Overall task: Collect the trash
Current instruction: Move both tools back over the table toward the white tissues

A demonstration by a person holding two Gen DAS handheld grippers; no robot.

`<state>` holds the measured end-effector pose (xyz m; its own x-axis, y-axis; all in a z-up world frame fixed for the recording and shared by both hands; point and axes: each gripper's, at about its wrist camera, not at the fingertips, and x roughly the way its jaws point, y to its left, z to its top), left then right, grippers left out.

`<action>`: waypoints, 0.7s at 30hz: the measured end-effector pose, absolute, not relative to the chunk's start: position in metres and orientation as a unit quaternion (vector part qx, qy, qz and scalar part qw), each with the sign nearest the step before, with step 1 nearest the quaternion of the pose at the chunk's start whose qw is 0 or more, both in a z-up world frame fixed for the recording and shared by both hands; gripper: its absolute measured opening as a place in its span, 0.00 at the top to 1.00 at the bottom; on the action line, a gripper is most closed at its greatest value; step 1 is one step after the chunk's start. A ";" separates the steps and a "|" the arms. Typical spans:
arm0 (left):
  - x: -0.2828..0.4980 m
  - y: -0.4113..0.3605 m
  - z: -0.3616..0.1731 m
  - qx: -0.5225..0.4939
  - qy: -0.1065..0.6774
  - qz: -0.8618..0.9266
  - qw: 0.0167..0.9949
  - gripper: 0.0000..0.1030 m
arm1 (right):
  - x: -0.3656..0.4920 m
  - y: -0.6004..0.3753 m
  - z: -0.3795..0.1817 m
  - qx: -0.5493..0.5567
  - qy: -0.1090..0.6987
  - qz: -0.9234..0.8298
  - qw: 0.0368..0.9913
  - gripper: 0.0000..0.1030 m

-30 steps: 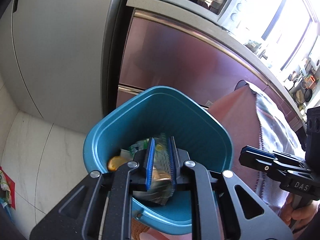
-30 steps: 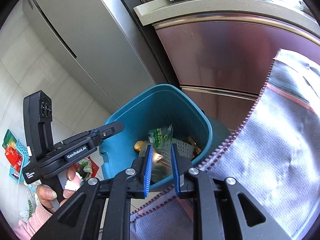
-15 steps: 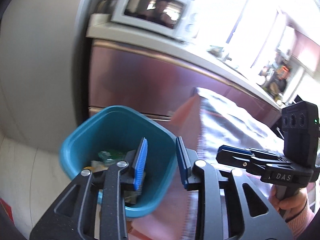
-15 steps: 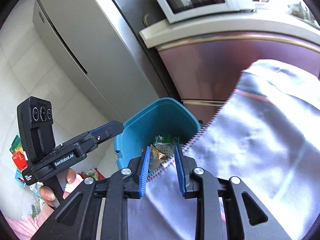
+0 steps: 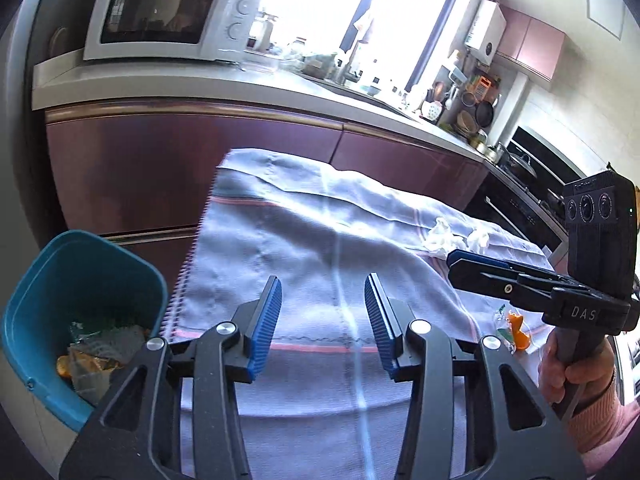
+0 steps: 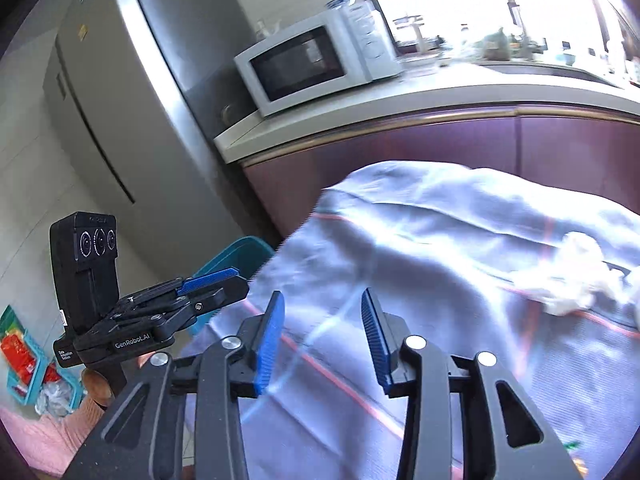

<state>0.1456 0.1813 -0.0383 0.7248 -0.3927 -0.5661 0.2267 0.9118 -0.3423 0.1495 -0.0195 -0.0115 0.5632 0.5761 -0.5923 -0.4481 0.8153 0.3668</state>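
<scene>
Kitchen cloth (image 5: 320,232) | left view only: bin (image 5: 80,276) contents | both hand-held grippers (image 5: 323,316) (image 6: 322,332) opening, empty

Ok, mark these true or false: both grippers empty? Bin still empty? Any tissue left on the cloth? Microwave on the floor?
1. Both the left gripper and the right gripper carry nothing. True; their fingers are opening over the cloth.
2. The teal bin is empty. False; wrappers and orange scraps lie inside.
3. Crumpled white tissue lies on the cloth. True.
4. The microwave sits on the floor. False; it stands on the counter.
</scene>
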 end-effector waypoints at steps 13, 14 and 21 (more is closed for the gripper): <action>0.192 0.056 -0.034 -0.047 0.353 -0.224 0.907 0.49 | 0.150 -0.170 -0.025 0.147 0.346 0.157 0.913 0.60; 0.197 0.048 -0.034 -0.042 0.355 -0.227 0.906 0.49 | 0.153 -0.178 -0.026 0.149 0.346 0.151 0.914 0.60; 0.239 -0.003 -0.043 -0.015 0.375 -0.239 0.895 0.48 | 0.175 -0.227 -0.046 0.176 0.354 0.104 0.913 0.60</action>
<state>0.2389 -0.0032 -0.0425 0.6037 -0.4396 -0.6650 0.4172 0.8851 -0.2064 0.1751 -0.2266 -0.0459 0.7275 0.3136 -0.6103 -0.0646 0.9167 0.3942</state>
